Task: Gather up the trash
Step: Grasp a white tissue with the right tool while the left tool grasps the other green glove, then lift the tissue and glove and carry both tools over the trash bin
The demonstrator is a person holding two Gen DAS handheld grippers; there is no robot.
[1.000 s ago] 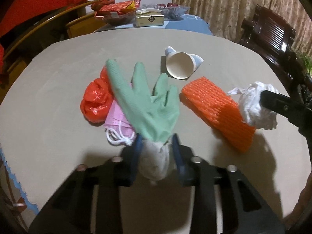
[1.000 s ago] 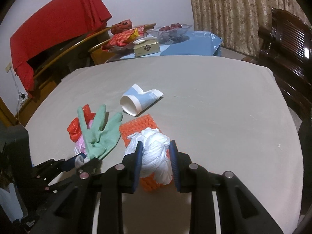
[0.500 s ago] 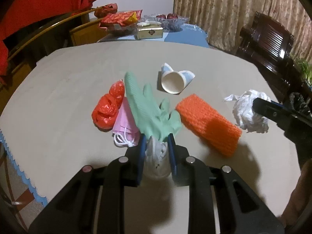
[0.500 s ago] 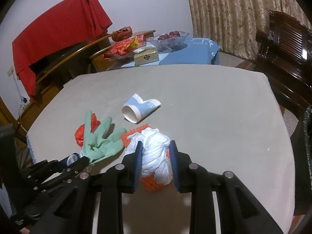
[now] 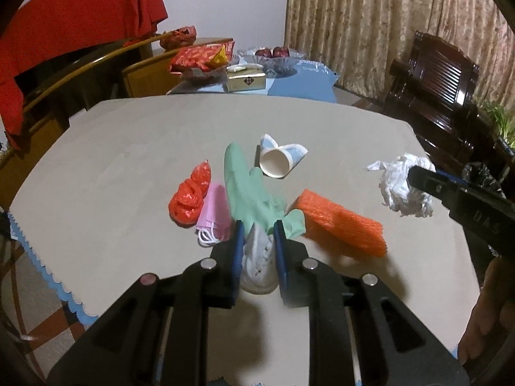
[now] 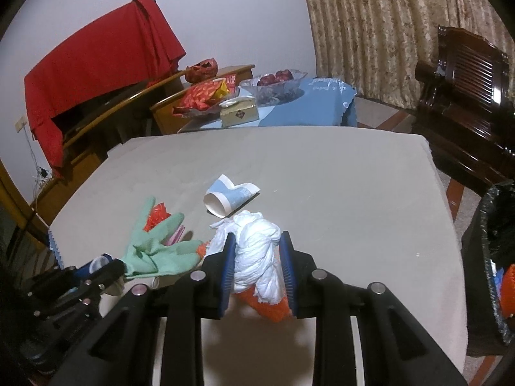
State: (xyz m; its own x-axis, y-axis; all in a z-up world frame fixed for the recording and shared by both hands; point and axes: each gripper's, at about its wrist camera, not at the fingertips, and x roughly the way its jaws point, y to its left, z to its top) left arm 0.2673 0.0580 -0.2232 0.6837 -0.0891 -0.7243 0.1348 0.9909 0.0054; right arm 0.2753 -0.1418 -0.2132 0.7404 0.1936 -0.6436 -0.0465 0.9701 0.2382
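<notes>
My left gripper (image 5: 257,233) is shut on the cuff of a green rubber glove (image 5: 249,193), held above the beige table (image 5: 128,167). My right gripper (image 6: 257,244) is shut on a crumpled white tissue wad (image 6: 257,254), also lifted; the wad shows in the left wrist view (image 5: 399,189). On the table lie an orange foam net (image 5: 341,222), a crushed paper cup (image 5: 280,159), a red plastic bag (image 5: 190,197) and a pink face mask (image 5: 214,215). The glove also shows in the right wrist view (image 6: 154,251).
A black-lined trash bin (image 6: 492,263) stands off the table's right edge, with some trash inside. A dark wooden chair (image 6: 463,96) is at the right. Behind the table, a side table (image 5: 309,80) carries a gold box, snacks and a fruit bowl.
Both grippers have risen and drawn back from the table with their items. The glove lifts off the pile; the tissue wad has come clear of the orange net.
</notes>
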